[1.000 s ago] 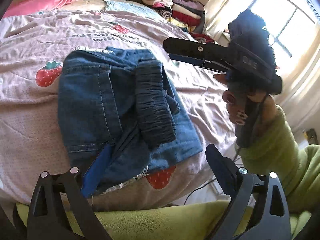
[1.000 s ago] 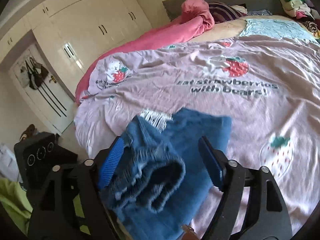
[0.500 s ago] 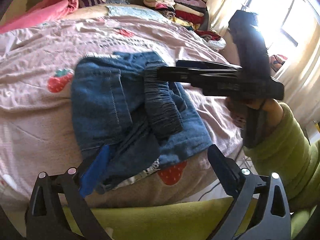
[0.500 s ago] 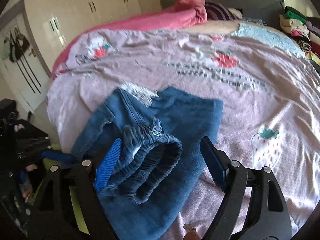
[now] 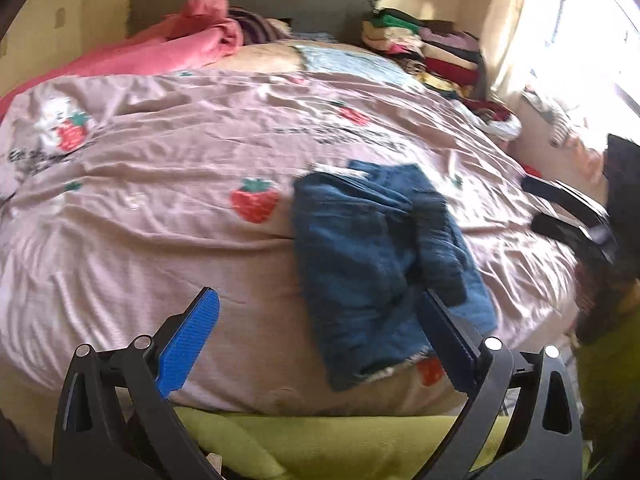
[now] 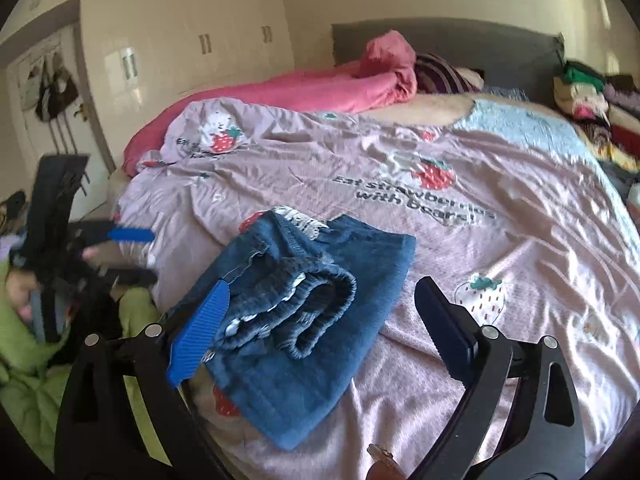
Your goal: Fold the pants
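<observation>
Denim, blue and folded into a rough bundle, the pants point(image 5: 384, 256) lie on the pink strawberry-print cover point(image 5: 160, 208) close to the bed's near edge, the gathered waistband point(image 6: 304, 312) lying on top. There are no containers in view; the nearest thing to one is the bed, which also carries a rumpled pink blanket point(image 6: 320, 88) by the grey headboard point(image 6: 460, 40) and a stack of folded clothes point(image 5: 432, 52) at its far corner.

A broad stretch of bare cover runs from the pants to the blanket and to the side with the printed lettering. At the near edge the cover drops off just past the bundle, with a lime-green garment point(image 5: 340, 436) below it.

The left gripper point(image 5: 316, 340) is spread wide with nothing between its fingers; the pants lie ahead and toward its dark right finger, whose tip overlaps the bundle's near corner in view. The right gripper point(image 6: 324, 320) is likewise wide apart and holds nothing; the waistband lies between its fingers, just beside the blue pad. Whether either touches the cloth I cannot tell.
</observation>
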`<state>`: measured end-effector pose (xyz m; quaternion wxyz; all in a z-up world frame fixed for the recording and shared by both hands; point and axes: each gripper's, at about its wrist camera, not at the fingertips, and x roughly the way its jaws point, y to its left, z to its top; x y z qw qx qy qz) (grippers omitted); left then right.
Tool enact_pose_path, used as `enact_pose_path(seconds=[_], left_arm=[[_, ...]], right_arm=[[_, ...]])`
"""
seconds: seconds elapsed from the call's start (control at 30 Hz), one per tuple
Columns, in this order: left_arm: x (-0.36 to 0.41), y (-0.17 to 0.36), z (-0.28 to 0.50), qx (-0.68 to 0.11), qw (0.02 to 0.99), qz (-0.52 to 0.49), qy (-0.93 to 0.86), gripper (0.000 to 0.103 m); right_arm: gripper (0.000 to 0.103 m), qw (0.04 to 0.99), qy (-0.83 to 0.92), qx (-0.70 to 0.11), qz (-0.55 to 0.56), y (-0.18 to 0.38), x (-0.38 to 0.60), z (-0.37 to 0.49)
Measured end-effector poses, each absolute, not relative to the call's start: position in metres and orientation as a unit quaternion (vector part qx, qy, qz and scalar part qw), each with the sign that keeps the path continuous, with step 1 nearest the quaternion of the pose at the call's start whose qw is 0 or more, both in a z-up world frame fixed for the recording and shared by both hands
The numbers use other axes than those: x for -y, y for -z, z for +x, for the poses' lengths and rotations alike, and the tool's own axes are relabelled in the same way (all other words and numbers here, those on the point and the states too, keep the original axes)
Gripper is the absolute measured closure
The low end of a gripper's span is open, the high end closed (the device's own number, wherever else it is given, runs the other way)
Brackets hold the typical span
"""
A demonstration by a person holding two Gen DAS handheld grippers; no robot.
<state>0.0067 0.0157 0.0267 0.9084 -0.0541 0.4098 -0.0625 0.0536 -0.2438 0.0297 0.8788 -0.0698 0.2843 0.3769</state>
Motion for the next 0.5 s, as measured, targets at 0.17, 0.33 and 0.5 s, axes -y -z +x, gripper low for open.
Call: enact_pose_path(seconds=[0.17, 0.33, 0.5], left_arm=[[-0.025, -0.032, 0.01, -0.411, 0.91, -0.051, 0.036, 0.005], [-0.03, -0.033, 0.023, -0.412, 0.909, -0.058, 0.036, 0.005], [-0.039, -0.023, 0.051, -0.436, 0.895, -0.088, 0.045, 0.005]], right_arm=[[0.015, 0.866, -0.409, -0.267, -0.109, -0.033, 0.234, 0.027], [0.015, 0.837, -0.454, -0.263, -0.156, -0.024, 0.209, 0.001], [0.023, 0.804, -0.498, -0.266, -0.184, -0.011, 0.184, -0.017]])
